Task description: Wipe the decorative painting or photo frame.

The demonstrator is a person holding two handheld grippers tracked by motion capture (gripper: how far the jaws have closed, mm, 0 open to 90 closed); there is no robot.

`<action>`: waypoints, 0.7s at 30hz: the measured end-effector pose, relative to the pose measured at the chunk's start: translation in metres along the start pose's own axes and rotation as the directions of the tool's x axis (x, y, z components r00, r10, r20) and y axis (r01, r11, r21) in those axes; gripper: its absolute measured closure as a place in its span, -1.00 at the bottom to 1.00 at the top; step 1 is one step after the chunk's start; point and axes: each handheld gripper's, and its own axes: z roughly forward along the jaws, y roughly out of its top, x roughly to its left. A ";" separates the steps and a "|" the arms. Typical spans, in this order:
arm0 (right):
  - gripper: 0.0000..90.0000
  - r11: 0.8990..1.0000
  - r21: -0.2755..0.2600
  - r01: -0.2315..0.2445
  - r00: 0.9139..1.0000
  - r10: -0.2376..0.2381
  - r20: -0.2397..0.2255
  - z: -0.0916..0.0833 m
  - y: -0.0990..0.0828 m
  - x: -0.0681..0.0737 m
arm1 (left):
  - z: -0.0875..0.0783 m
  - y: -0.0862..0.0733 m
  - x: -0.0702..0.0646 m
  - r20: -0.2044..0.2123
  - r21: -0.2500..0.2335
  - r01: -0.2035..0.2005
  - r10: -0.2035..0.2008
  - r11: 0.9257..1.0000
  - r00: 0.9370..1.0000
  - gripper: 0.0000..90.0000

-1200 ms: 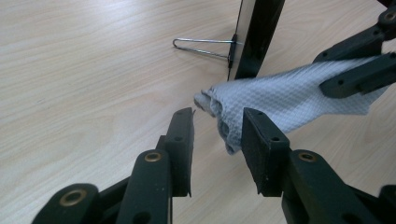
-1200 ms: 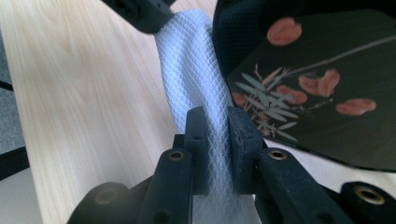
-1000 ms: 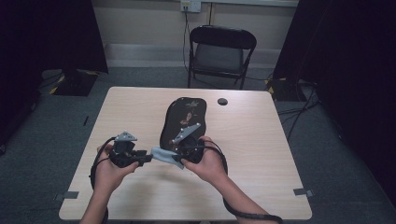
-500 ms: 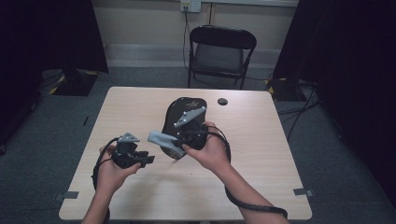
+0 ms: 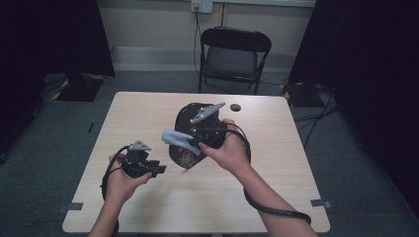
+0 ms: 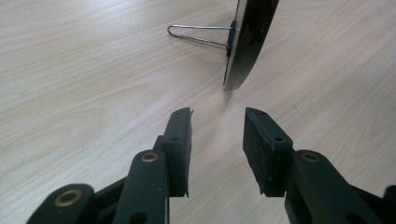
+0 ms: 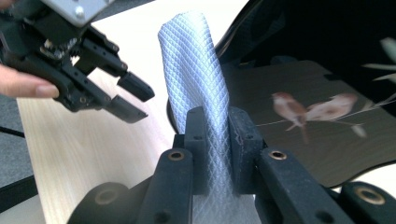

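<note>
wood table [image 5: 148,118]; pale blue diamond-textured cloth [image 7: 196,79] rolled, pinched upright.

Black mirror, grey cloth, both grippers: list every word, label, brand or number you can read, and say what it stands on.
None can be read.
Black mirror: bird and twig pictures, no lettering.
Grey cloth: woven diamond pattern, no label.
Left gripper and right gripper: no markings.

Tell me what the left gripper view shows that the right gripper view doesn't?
The left gripper view alone shows the thin wire stand propping the glossy black oval plaque on edge. The right gripper view alone shows the right gripper shut on a pale blue quilted cloth, and birds painted on the plaque's face. Both show the plaque, the light wooden table and the open left gripper.
</note>
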 end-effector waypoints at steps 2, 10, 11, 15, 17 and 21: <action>0.78 1.000 -0.004 -0.003 1.000 0.003 0.008 -0.004 0.003 -0.002 | 0.002 0.001 -0.001 -0.004 -0.005 -0.004 0.004 1.000 1.000 0.38; 0.78 1.000 -0.024 -0.011 1.000 0.011 0.020 -0.014 0.006 -0.007 | 0.009 0.008 -0.002 -0.010 -0.041 -0.010 0.010 0.999 1.000 0.34; 0.78 1.000 -0.029 -0.011 1.000 0.012 0.025 -0.015 0.007 -0.007 | 0.010 0.009 -0.003 -0.013 -0.050 -0.009 0.008 0.999 1.000 0.34; 0.78 0.999 -0.036 -0.019 0.999 0.020 0.027 -0.019 0.009 -0.009 | 0.014 0.014 -0.005 -0.014 -0.064 -0.021 0.020 0.998 1.000 0.31; 0.78 0.999 -0.033 -0.023 0.999 0.024 0.027 -0.019 0.009 -0.010 | 0.017 0.017 -0.006 -0.009 -0.067 -0.023 0.022 0.998 1.000 0.31; 0.78 0.999 -0.037 -0.020 0.999 0.021 0.030 -0.020 0.011 -0.008 | 0.022 0.020 -0.008 0.016 -0.067 -0.038 0.040 0.997 0.999 0.30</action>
